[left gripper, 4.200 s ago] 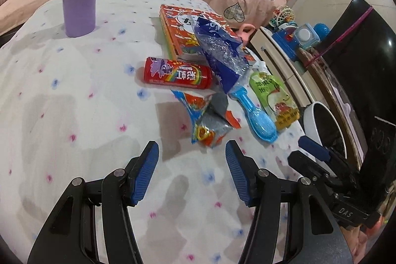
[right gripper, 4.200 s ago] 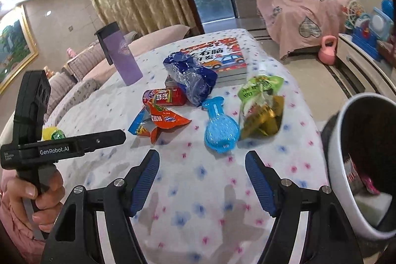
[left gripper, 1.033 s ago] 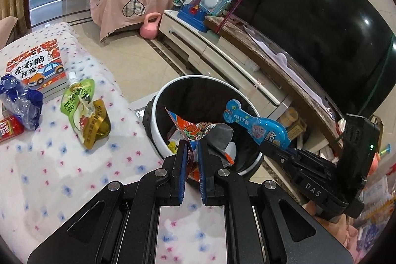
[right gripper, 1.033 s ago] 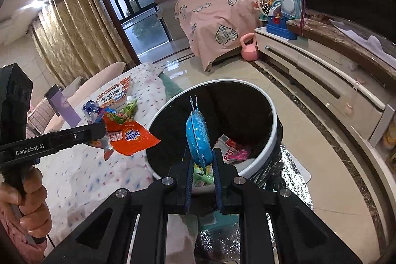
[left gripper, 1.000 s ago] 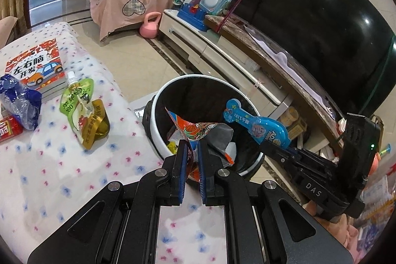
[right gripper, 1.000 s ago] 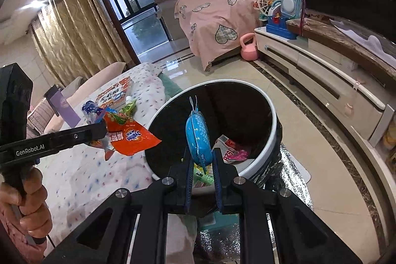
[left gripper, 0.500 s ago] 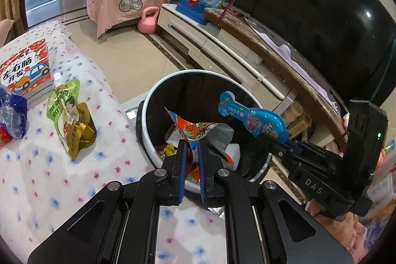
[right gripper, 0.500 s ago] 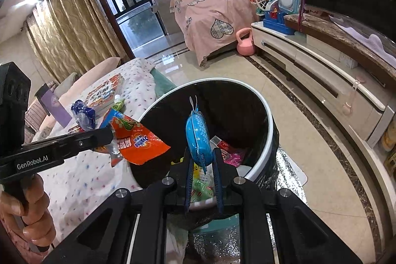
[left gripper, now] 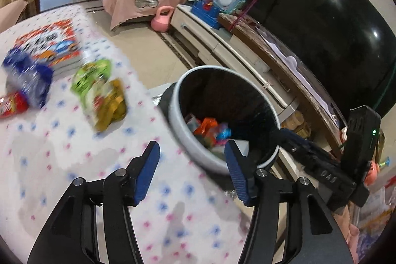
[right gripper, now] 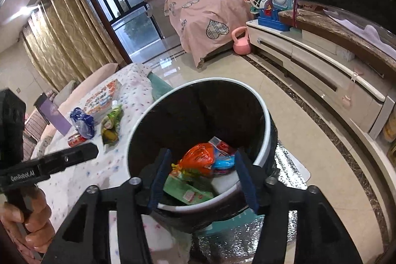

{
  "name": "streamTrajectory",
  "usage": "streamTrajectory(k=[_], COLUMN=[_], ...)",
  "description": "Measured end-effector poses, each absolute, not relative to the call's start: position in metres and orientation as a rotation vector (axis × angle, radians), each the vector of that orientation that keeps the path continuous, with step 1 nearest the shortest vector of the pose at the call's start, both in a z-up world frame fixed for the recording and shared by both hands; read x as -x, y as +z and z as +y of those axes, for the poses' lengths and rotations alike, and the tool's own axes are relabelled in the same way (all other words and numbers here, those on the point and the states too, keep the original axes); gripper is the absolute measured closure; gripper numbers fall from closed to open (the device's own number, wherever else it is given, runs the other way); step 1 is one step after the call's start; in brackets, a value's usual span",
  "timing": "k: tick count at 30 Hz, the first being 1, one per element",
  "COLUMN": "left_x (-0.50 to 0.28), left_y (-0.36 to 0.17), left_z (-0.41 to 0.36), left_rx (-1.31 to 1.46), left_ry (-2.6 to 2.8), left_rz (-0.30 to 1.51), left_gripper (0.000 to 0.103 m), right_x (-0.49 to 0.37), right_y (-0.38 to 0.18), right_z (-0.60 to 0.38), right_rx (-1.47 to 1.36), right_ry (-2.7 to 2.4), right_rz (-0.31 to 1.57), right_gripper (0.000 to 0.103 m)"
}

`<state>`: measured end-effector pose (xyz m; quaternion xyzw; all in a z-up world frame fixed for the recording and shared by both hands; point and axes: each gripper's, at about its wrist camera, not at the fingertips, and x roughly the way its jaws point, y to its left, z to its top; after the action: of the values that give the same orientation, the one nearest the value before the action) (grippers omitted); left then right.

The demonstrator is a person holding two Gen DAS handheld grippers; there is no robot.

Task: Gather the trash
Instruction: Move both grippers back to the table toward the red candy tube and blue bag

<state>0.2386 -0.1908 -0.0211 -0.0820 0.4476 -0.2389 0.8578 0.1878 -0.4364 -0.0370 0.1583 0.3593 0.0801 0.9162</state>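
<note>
The white-rimmed black trash bin (left gripper: 188,73) (right gripper: 266,130) stands beside the table. Inside it lie the orange snack wrapper (left gripper: 208,124) (right gripper: 198,158), the blue toy package (right gripper: 222,162) and other wrappers. My left gripper (left gripper: 191,172) is open and empty over the table edge next to the bin. My right gripper (right gripper: 203,180) is open and empty above the bin's mouth. On the table lie a green drink pouch (left gripper: 99,90) (right gripper: 111,123), a blue crumpled bag (left gripper: 27,81) (right gripper: 83,123) and a red candy tube (left gripper: 11,107) (right gripper: 76,140).
A picture book (left gripper: 49,46) and a purple bottle (right gripper: 53,115) sit on the flowered tablecloth (left gripper: 74,140). A TV cabinet (right gripper: 321,66) with toys and a large black screen (left gripper: 334,29) are to the right. A pink-covered furniture piece (right gripper: 210,11) stands behind.
Both grippers have opened. The orange wrapper and the blue toy package have dropped into the bin. The left gripper has swung back toward the table.
</note>
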Motion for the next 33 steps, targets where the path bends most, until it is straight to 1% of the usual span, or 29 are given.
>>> streamTrajectory(k=[2, 7, 8, 13, 22, 33], left_x=[-0.232, -0.215, -0.212, -0.198, -0.188, -0.191], left_y=[-0.025, -0.037, -0.04, -0.046, -0.061, -0.067], left_z=[-0.176, -0.131, -0.123, -0.079, -0.01, 0.027], left_rx=[0.194, 0.234, 0.246, 0.271, 0.341, 0.314], left_ry=[-0.484, -0.408, -0.399, -0.323, -0.204, -0.139], left_rz=[0.945, 0.958, 0.96, 0.952, 0.959, 0.96], left_gripper=[0.044, 0.043, 0.042, 0.039, 0.039, 0.039], right_x=[-0.185, -0.177, -0.176, -0.173, -0.178, -0.191], right_y=[-0.035, -0.031, -0.03, -0.027, -0.033, -0.04], right_z=[-0.431, -0.405, -0.398, -0.361, -0.305, -0.247], right_rx=[-0.337, -0.348, -0.348, -0.311, -0.275, -0.224], right_ry=[0.176, 0.23, 0.244, 0.32, 0.413, 0.499], right_rz=[0.73, 0.712, 0.709, 0.708, 0.74, 0.769], right_gripper=[0.03, 0.015, 0.014, 0.012, 0.011, 0.011])
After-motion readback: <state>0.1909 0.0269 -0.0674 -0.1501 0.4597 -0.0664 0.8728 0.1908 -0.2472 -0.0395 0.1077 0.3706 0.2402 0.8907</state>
